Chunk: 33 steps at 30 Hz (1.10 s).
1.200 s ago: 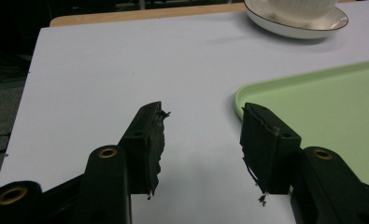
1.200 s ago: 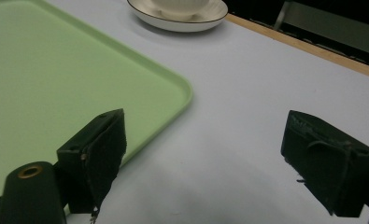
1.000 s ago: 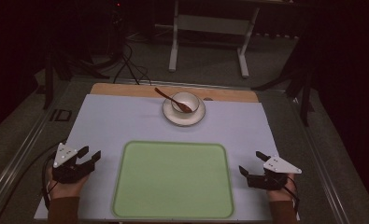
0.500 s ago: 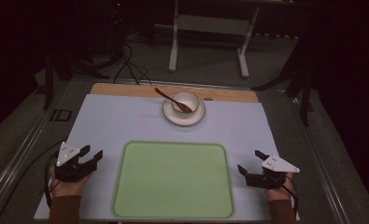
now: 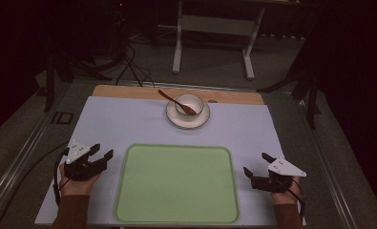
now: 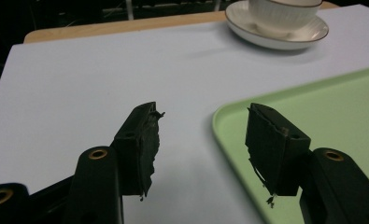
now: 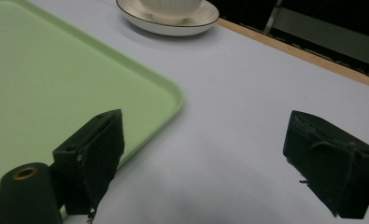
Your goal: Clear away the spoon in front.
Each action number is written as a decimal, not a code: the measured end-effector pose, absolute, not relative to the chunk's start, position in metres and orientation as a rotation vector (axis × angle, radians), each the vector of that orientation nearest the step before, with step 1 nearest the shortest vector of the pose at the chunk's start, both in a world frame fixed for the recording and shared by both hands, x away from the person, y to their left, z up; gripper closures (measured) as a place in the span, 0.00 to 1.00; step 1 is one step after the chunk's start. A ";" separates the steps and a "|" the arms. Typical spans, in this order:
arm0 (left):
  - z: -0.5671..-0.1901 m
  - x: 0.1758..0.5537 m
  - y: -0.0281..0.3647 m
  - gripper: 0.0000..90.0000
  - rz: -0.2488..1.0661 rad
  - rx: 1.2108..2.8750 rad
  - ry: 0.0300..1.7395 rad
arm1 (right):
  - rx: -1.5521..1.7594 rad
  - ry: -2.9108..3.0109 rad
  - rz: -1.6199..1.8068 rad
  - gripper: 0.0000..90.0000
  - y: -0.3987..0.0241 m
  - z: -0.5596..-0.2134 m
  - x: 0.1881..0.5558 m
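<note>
Flanking the green tray near the desk's front edge, 2 claws are held open and empty: the left claw, its jaws just widened, and the right claw. Far behind, a spoon rests in a cup on a saucer.

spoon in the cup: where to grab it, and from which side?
Take the spoon by its handle, probably near the free end. The bowl end sits down inside the cup on the saucer, while the handle leans out over the rim toward the far left, clear of the china. Coming from the left with the left claw, jaws across the handle, looks easiest.
</note>
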<state>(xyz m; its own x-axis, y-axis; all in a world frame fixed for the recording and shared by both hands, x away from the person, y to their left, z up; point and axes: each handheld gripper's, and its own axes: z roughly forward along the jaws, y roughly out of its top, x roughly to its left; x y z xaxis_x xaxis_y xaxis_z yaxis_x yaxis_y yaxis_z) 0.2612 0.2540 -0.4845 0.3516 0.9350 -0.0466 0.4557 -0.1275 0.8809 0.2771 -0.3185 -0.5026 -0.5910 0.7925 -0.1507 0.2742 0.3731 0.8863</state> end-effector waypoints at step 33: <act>-0.459 0.326 0.213 0.43 0.662 1.754 1.136 | 0.913 2.061 1.163 0.14 -0.319 -0.503 0.278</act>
<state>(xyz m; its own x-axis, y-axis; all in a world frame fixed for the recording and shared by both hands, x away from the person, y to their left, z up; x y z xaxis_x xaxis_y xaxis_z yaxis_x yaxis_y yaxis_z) 0.3257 0.2127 -0.4593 0.4307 0.9016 -0.0390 0.4104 -0.1572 0.8982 0.2776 -0.3191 -0.5027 -0.5865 0.7937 -0.1614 0.2720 0.3807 0.8838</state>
